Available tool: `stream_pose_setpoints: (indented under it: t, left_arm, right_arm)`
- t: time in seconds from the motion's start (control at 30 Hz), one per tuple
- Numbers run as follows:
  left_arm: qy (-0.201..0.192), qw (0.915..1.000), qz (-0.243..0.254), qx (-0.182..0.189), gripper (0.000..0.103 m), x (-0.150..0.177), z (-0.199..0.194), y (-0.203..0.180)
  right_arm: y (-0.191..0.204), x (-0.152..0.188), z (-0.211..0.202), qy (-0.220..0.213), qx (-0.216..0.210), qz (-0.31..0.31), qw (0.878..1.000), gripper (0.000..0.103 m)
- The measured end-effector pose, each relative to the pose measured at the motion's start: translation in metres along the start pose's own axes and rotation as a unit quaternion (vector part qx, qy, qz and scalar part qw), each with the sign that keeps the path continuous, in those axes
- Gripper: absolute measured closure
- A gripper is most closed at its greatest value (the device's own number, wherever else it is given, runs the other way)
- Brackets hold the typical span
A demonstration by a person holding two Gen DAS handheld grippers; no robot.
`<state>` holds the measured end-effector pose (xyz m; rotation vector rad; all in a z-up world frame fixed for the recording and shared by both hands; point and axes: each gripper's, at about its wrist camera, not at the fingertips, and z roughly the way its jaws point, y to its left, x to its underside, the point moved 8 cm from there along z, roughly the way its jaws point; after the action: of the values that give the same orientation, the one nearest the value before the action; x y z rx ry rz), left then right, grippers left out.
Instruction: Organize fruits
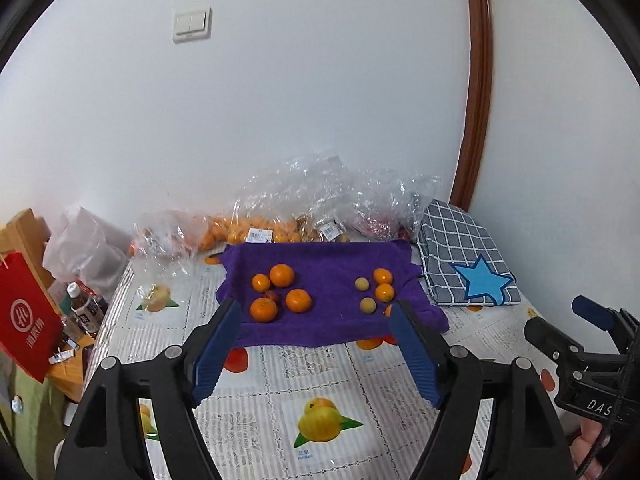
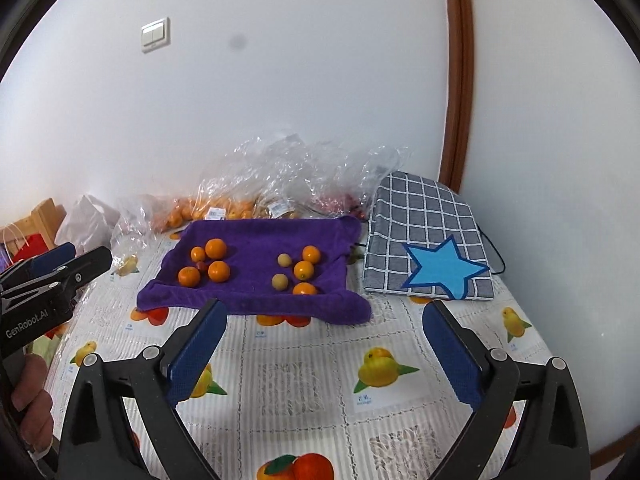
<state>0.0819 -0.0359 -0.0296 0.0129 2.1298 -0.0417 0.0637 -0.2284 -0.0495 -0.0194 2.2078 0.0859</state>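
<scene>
Nearest the cameras, the left gripper (image 1: 316, 344) and the right gripper (image 2: 324, 344) are both held above the surface (image 2: 304, 384), which is covered with a fruit-printed cloth. The jaws of each are spread wide with nothing between them.

The landmark is the purple towel (image 2: 256, 280), lying on the surface just beyond both grippers. All loose fruit rests on it in two groups, well apart from each other:

- Left half of the towel: four oranges (image 2: 216, 249) set close around one small red fruit (image 2: 202, 266).
- Right half of the towel: three oranges (image 2: 303, 269) beside two small pale yellow-brown fruits (image 2: 279, 281).

To the right of the towel, just beside its edge, lies a folded grey checked cloth (image 2: 424, 216) bearing a blue star (image 2: 444, 268).

Behind the towel, against the white wall (image 2: 300, 80), clear plastic bags (image 2: 256, 184) hold more orange fruit. Left of the towel, off the surface, a red paper bag (image 1: 24, 312) and bottles (image 1: 86, 304) stand.
</scene>
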Motion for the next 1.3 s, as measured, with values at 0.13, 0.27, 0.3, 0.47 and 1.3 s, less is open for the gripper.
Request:
stream_pose_setpoints:
  t: [0.13,0.27,0.3,0.47,1.3]
  left_arm:
    - [-0.004,1.0000,0.000,0.000,0.026,0.003,-0.005,-0.003]
    - [-0.002,1.0000,-0.001,0.001,0.025,0.006,-0.007,-0.005]
    - [-0.001,1.0000,0.000,0.001,0.025,0.007,-0.006,-0.005]
    - [-0.001,1.0000,-0.002,-0.003,0.025,0.009,-0.007,-0.004]
    - [-0.003,1.0000,-0.006,-0.004,0.025,0.010,-0.010,-0.004]
  right_arm:
    - [-0.004,0.005,-0.007,0.002,0.008,-0.001,1.000,0.005]
    - [-0.007,0.008,-0.013,-0.001,0.012,0.005,1.000,0.005]
    - [-0.008,0.008,-0.015,-0.002,0.013,0.006,1.000,0.005]
    - [-0.008,0.008,-0.018,-0.006,0.014,0.006,1.000,0.005]
    - [-0.010,0.004,-0.026,-0.012,0.016,0.005,1.000,0.005]
